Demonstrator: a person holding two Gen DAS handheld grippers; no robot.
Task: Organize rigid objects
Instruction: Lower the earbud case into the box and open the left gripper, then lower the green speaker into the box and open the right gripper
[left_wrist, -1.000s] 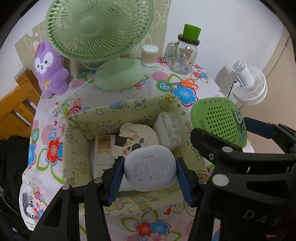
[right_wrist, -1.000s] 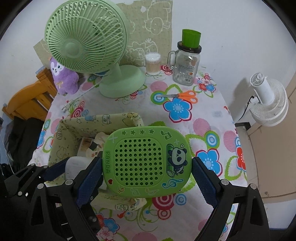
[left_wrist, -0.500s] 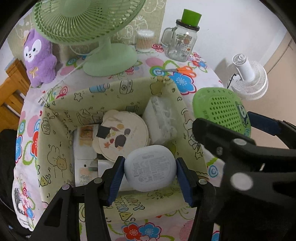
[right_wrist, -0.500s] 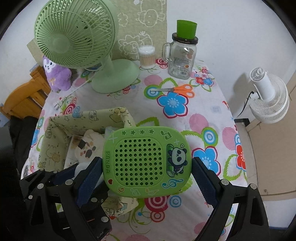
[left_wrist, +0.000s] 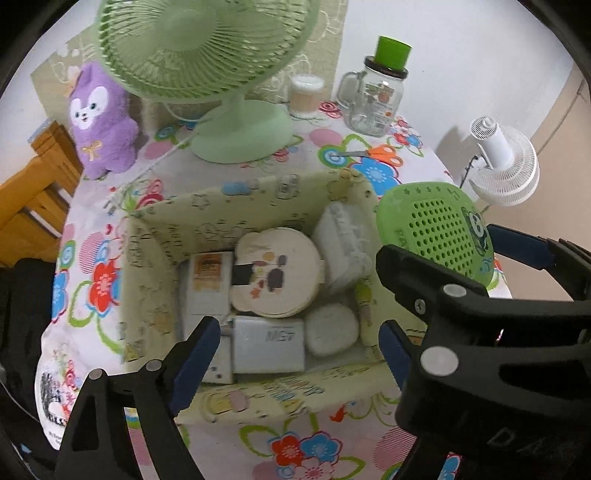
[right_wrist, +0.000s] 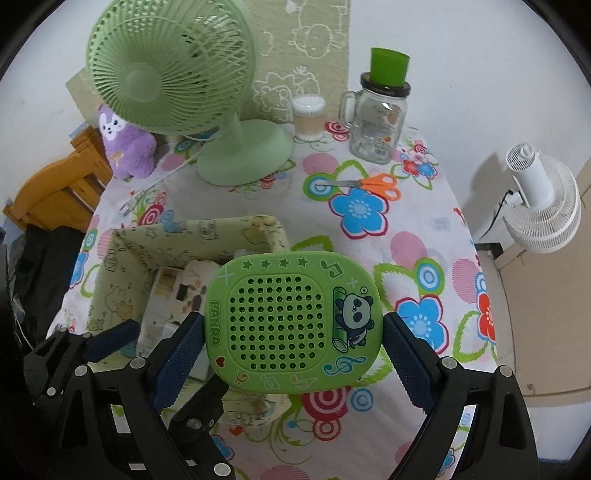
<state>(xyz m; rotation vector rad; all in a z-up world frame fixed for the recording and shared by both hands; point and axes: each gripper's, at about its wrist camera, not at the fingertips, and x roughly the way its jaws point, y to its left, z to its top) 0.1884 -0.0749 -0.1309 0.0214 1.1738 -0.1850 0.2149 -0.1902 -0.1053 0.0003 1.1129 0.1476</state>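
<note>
Release is the step in hand: my left gripper (left_wrist: 295, 343) hangs over the fabric bin (left_wrist: 258, 195) with jaws opening and nothing between them; the white earbud case (left_wrist: 331, 329) lies inside, beside the round tin (left_wrist: 277, 271). I judge a straight lift clear of the bin's soft wall best. My right gripper (right_wrist: 291, 345) clamps the green panda speaker (right_wrist: 291, 321), jaws wide on its sides, above the bin's near corner. Its turn follows, likely tilted into what floor space remains. Surface: floral tablecloth (right_wrist: 406, 229); green fan (right_wrist: 173, 74), scissors (right_wrist: 365, 183), glass jar (right_wrist: 376, 125) stand behind.
</note>
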